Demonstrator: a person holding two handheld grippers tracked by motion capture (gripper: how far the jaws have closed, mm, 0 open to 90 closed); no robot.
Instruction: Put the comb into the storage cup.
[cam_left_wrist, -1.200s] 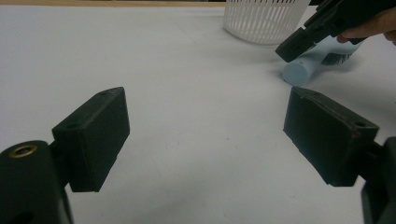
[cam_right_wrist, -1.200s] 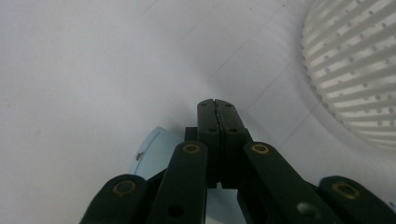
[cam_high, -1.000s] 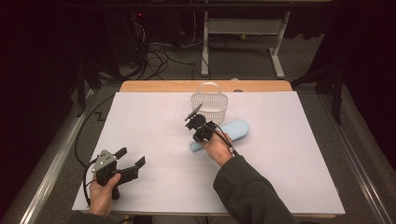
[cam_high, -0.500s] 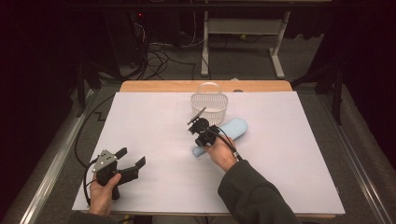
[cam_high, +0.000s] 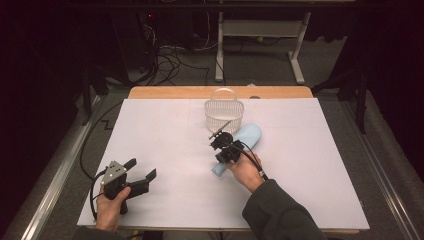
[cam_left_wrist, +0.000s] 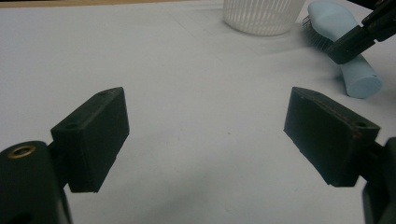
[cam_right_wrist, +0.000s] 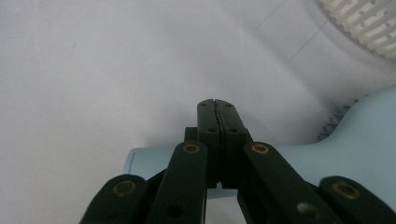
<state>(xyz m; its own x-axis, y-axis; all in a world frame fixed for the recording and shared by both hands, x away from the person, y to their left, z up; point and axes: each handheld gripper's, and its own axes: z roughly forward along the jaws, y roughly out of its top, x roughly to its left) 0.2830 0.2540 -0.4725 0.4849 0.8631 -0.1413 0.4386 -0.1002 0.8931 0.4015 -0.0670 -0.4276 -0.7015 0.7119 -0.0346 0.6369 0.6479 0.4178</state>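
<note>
We see a white table (cam_high: 165, 130) in a dark room with a white basket (cam_high: 223, 114) near its far edge and a light blue brush (cam_high: 239, 148) lying just beside it. The right gripper (cam_right_wrist: 217, 106) hovers over the brush's handle, jaws pressed together with nothing between them. The left gripper (cam_left_wrist: 205, 135) rests near the table's near left corner, jaws wide apart and empty.

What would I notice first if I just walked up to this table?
Probably the light blue brush lying in the middle of the white table, just in front of a white basket. The right gripper hovers over the brush handle with its fingers shut together, while the left gripper waits wide open near the front left corner.
</note>
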